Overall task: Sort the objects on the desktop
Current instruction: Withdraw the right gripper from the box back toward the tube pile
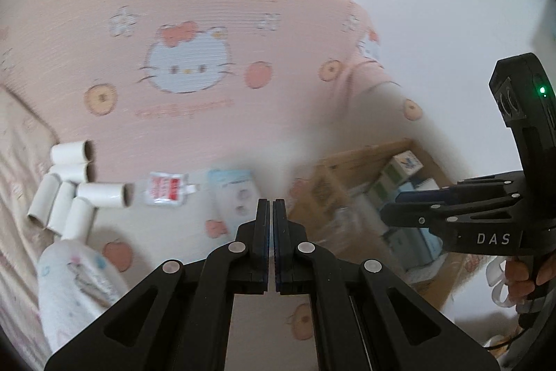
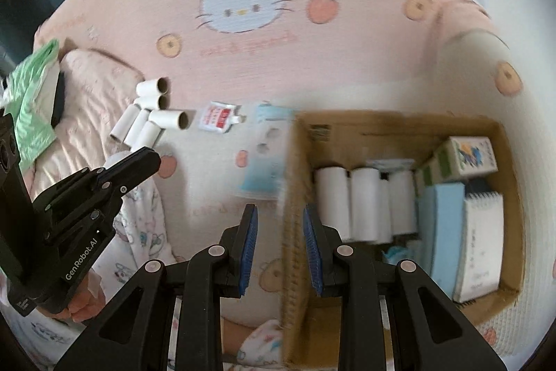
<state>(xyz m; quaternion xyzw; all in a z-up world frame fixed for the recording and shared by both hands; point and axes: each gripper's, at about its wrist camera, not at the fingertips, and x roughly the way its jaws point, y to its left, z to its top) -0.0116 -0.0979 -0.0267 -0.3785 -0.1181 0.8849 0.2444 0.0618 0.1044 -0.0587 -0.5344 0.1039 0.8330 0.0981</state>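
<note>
Several white cardboard tubes (image 1: 80, 183) (image 2: 153, 113) lie in a loose heap on the pink cloth at the left. Next to them are a red-and-white sachet (image 1: 165, 190) (image 2: 219, 119) and a pale blue packet (image 1: 232, 193) (image 2: 266, 148). The cardboard box (image 1: 368, 155) (image 2: 399, 124) at the right holds white rolls (image 2: 365, 200), a blue pad (image 2: 441, 225), a spiral notebook (image 2: 481, 246) and a printed carton (image 2: 469, 155). My left gripper (image 1: 271, 202) (image 2: 153, 155) is shut and empty, above the cloth. My right gripper (image 2: 279, 209) (image 1: 389, 209) hangs over the box's left wall, with a narrow gap between its pads and nothing held.
The pink cat-print blanket (image 1: 187, 65) covers the whole surface and rises in folds at the back and right. A green plastic bag (image 2: 34, 93) lies on a pillow at the far left. A patterned sleeve (image 1: 69, 284) reaches in at the lower left. A hand (image 1: 521, 277) grips the right tool.
</note>
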